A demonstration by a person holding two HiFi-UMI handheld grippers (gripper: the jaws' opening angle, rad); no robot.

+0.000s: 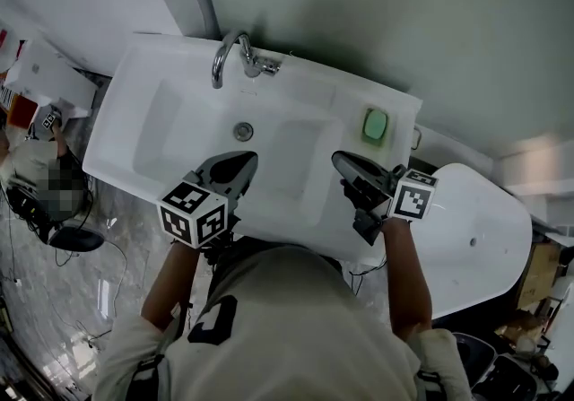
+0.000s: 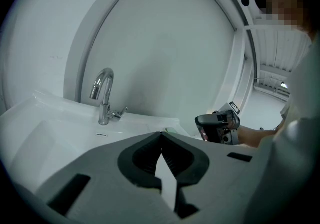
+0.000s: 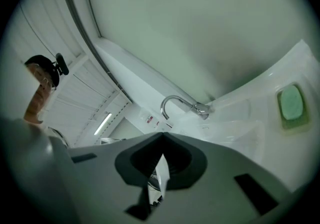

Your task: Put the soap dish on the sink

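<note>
While the person is leaning over the sink [image 1: 134, 90], the head view is showing both tools hanging above its front edge. The left gripper [image 1: 242, 161] is sitting over the basin side, not far from the drain [image 1: 243, 131]. The right gripper [image 1: 345, 161] is sitting over the flat right part of the sink. The soap dish [image 1: 375, 125] is resting on the sink's back right corner, right up by the wall, with something green lying in it. It's ahead of the right gripper and clearly apart from it, nothing touching. The faucet [image 1: 235, 54] is standing at the middle of the back edge.

Left gripper view: the left gripper [image 2: 161, 134] is holding its jaws together at the tips with nothing caught between them. Beyond them the faucet [image 2: 103, 95] is rising off the sink's back edge, and the right gripper [image 2: 205, 125] is poking in from the right side.

Right gripper view: the right gripper [image 3: 162, 135] is also pinching its jaws together on nothing at all. The whole picture is tilting here, so the faucet [image 3: 182, 105] is leaning. The soap dish [image 3: 291, 103] is showing far off to the right, lying flat on the sink [image 3: 240, 133] corner, well away from the jaws.
</note>
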